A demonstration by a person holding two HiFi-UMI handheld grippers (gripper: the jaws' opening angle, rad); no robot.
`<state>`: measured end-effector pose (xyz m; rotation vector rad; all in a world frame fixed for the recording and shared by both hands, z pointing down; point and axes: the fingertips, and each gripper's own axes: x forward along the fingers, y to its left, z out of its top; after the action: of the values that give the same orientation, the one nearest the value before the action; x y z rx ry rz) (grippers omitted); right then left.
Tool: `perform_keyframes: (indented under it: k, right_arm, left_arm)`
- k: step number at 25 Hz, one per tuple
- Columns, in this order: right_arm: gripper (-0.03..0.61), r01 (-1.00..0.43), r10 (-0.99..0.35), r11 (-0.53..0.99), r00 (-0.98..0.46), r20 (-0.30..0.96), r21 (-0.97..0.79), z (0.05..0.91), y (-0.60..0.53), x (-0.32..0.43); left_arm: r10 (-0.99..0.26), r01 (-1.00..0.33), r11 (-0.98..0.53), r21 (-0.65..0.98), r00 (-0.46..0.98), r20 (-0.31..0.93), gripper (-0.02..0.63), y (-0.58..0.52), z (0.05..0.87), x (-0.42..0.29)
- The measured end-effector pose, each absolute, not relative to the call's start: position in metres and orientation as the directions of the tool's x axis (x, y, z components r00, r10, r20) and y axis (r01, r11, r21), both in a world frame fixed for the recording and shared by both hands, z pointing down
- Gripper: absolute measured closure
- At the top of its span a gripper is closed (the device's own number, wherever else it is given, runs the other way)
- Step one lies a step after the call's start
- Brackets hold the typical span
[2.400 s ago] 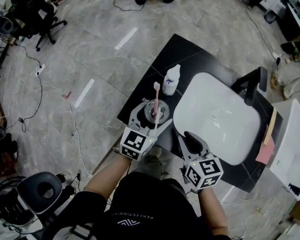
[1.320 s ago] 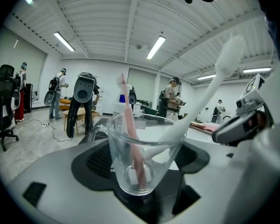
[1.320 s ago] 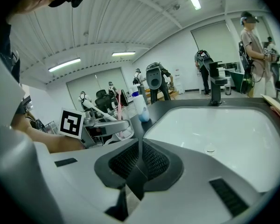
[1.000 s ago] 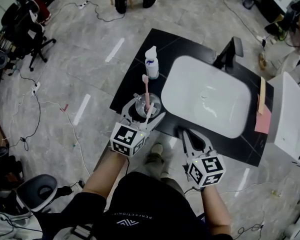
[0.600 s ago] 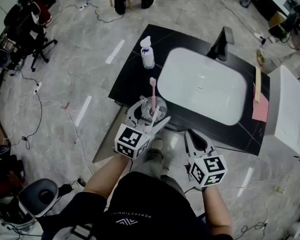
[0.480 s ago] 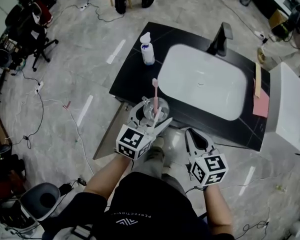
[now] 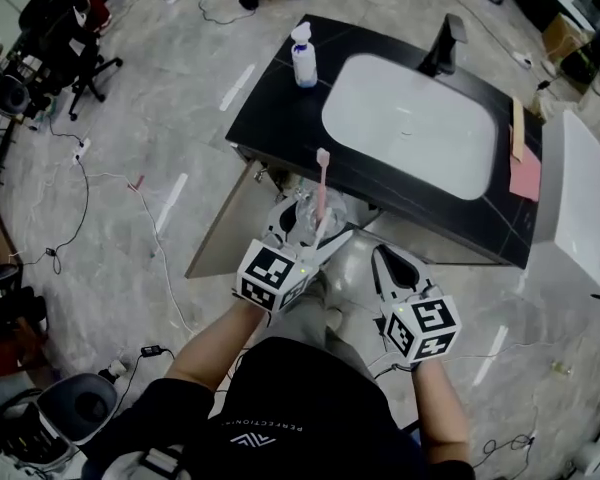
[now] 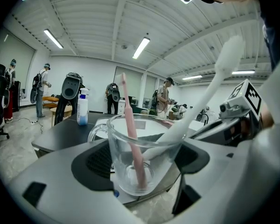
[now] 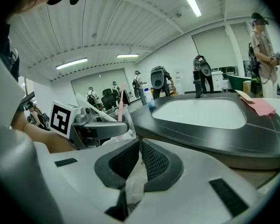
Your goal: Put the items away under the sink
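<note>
The step in hand looks like the carry: the clear glass mug with a handle (image 8: 130, 171) is off the black stone counter (image 7: 280, 108) and in the air in front of the vanity, just below the counter's front edge. The left gripper (image 7: 312, 225) clamps it, one dark pad on each side of the glass. A pink toothbrush (image 7: 321, 183) stands up in the mug and a white toothbrush (image 8: 200, 97) leans out toward the gripper's side.

The right gripper (image 7: 386, 260) hangs just beside it with its jaws drawn almost together. Nothing is clearly gripped (a pale crinkled patch shows through the gap, but I cannot tell what it is).

The tan cabinet door (image 7: 220, 223) stands swung open at the left. The space under the white basin (image 7: 410, 123) is hidden from above.

The next move probably calls for lowering the mug and sliding it level into that opening. It should stay upright so the brushes do not tip out, and the tall pink one must clear the counter edge. A white squeeze bottle (image 7: 302, 58) on the counter's far corner likely waits its turn.
</note>
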<state>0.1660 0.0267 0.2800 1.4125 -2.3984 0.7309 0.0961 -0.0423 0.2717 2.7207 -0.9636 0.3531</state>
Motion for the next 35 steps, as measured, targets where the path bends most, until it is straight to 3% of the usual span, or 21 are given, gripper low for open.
perform_keyframes:
  k: [15,35]
  right_arm:
    - [0.534,-0.846,-0.701,0.446,-0.533,0.474,-0.292,0.289,0.066,0.132]
    - [0.535,-0.871,-0.681,0.322,-0.486,0.549,-0.371,0.37,0.059,0.09]
  left_arm:
    - [-0.586,-0.664,-0.73,0.163,0.73,0.351,0.229,0.024,0.293,0.052]
    - [-0.492,-0.587,-0.793,0.162,0.774,0.398,0.229,0.015,0.373,0.013]
